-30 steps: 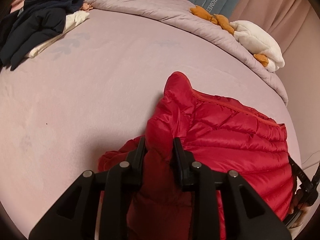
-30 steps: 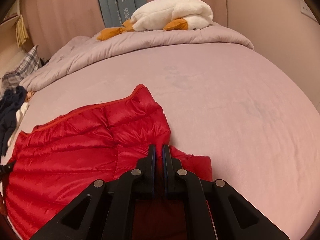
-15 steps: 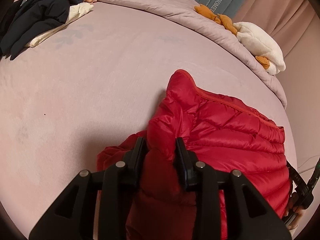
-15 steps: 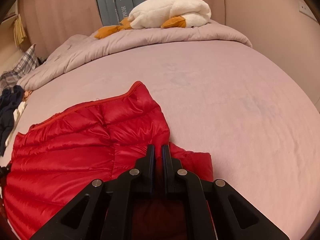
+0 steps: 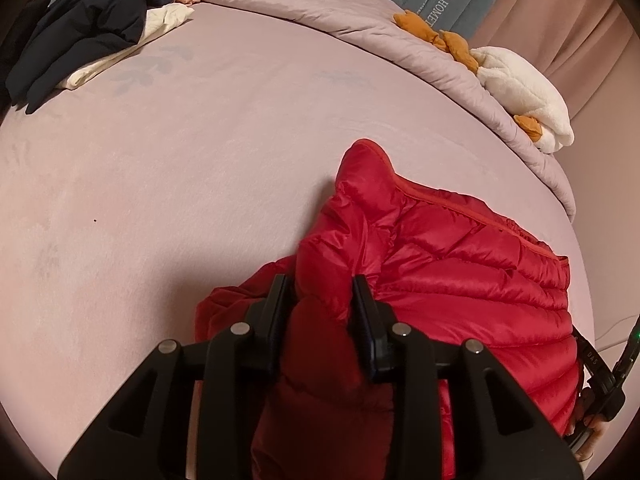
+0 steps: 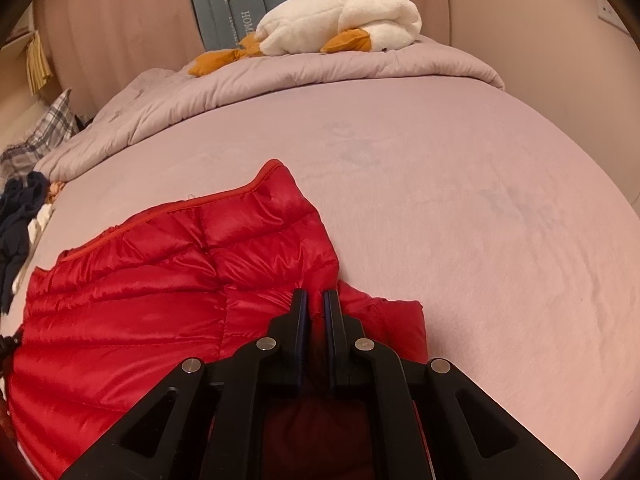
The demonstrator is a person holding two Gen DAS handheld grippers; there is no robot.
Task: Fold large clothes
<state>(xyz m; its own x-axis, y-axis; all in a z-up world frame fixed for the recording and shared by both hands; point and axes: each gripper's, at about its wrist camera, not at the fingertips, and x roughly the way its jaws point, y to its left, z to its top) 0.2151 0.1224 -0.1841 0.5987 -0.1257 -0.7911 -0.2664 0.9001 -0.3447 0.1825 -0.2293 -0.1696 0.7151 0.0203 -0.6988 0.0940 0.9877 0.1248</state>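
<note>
Broadly, pink bed (image 6: pixel 460 200), rumpled duvet (image 6: pixel 320 70), perhaps curtains (image 6: pixel 120 32) behind.

The jacket (image 6: pixel 152 296) lies on the bed (image 6: pixel 460 200); behind it the duvet (image 6: pixel 320 68) carries a plush goose (image 6: pixel 340 20), with heaped clothes (image 5: pixel 80 28) far left.

- A home bedroom: a wide bed (image 6: pixel 440 200) under a pink sheet.
- Rumpled duvet (image 6: pixel 320 72) with a plush goose (image 6: pixel 340 20) on it.
- Pink curtains (image 6: pixel 120 40) behind.
- Heaped dark clothes (image 5: pixel 80 28) on the bed.
</note>
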